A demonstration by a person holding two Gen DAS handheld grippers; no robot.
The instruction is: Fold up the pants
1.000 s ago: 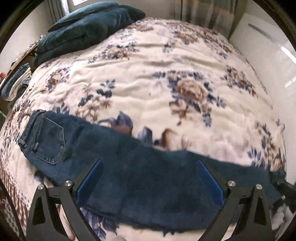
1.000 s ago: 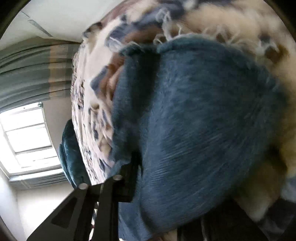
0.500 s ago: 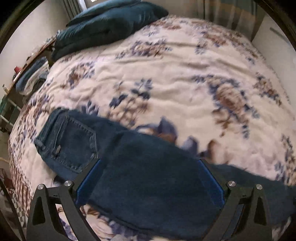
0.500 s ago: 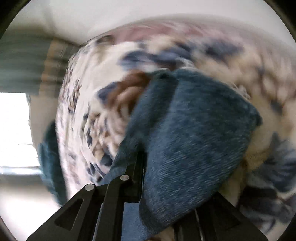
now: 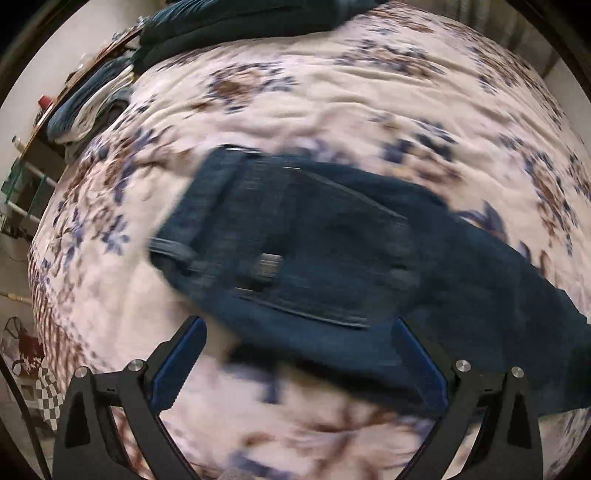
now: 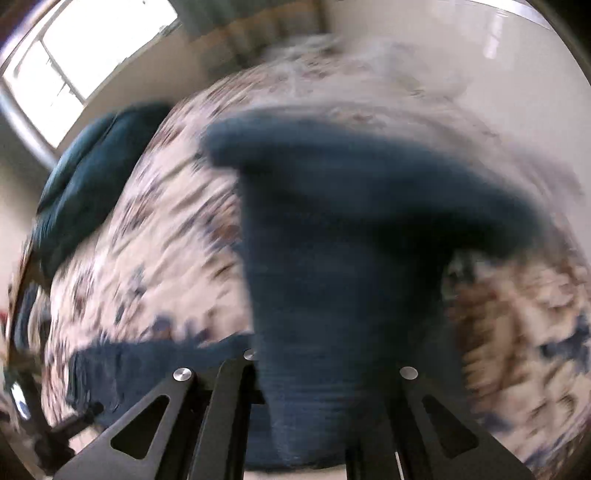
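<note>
Dark blue jeans lie across a floral bedspread, waistband and back pocket toward the left, legs running off to the right. My left gripper hovers over the waist end, open, its blue pads wide apart with nothing between them. In the right wrist view, blurred by motion, my right gripper is shut on the jeans' leg end, which hangs lifted above the bed and drapes over the fingers. The fingertips themselves are hidden by the cloth.
Dark teal pillows lie at the head of the bed. Folded clothes are stacked on a shelf at the left. A window and white wall stand beyond the bed. Checkered fabric sits on the floor at the lower left.
My left gripper moved along the jeans to the waist end, still open. My right gripper rose and rolled, lifting the leg end off the bed.
</note>
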